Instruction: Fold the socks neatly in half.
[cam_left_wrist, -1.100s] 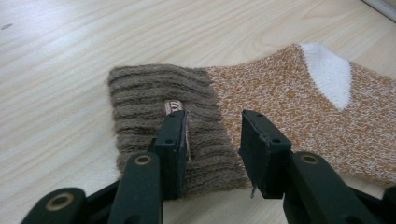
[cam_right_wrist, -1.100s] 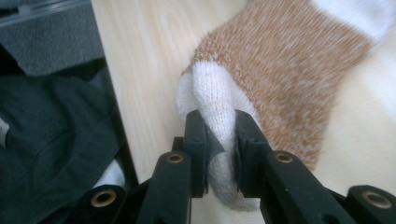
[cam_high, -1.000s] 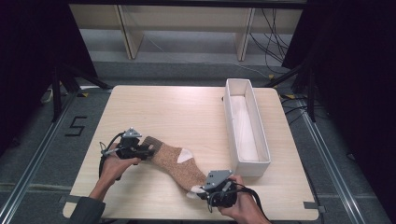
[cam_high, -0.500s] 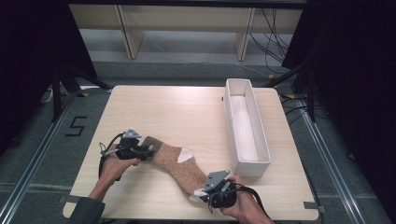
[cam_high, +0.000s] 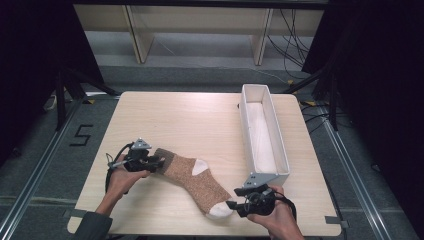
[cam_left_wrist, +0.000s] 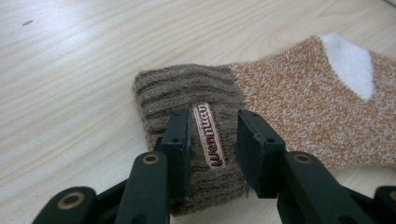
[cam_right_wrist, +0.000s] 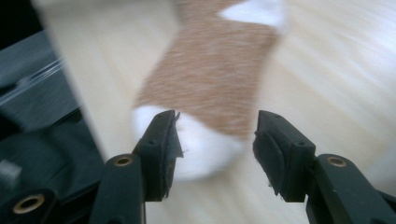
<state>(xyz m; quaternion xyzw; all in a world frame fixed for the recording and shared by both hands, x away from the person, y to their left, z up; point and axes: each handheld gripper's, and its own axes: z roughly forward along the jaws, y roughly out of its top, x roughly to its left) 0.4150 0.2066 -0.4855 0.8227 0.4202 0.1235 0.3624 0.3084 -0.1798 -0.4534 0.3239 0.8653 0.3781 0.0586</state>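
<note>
Nearest the person's edge of the pale wooden worktop (cam_high: 200, 120), the right gripper (cam_high: 239, 205) sits in the person's right hand (cam_high: 277, 220), its black fingers (cam_right_wrist: 159, 149) spread wide and holding nothing; in the right gripper view they straddle the white toe of the speckled orange-brown knitted sock (cam_high: 200, 180) with clear gaps on both sides, though that view is blurred. The sock lies flat on the worktop, running diagonally from the toe at the near edge up and leftward, past a white heel patch, to a darker brown ribbed cuff. At the cuff is the left gripper (cam_high: 156, 163), held in the left hand (cam_high: 122, 180). In the left gripper view its fingers (cam_left_wrist: 180, 140) are partly open, one on each side of a small woven label (cam_left_wrist: 209, 135) sewn on the cuff, resting on or just above the fabric without pinching it. Farther back on the right stands a long, narrow white rectangular tray (cam_high: 274, 150), well apart from the sock.
</note>
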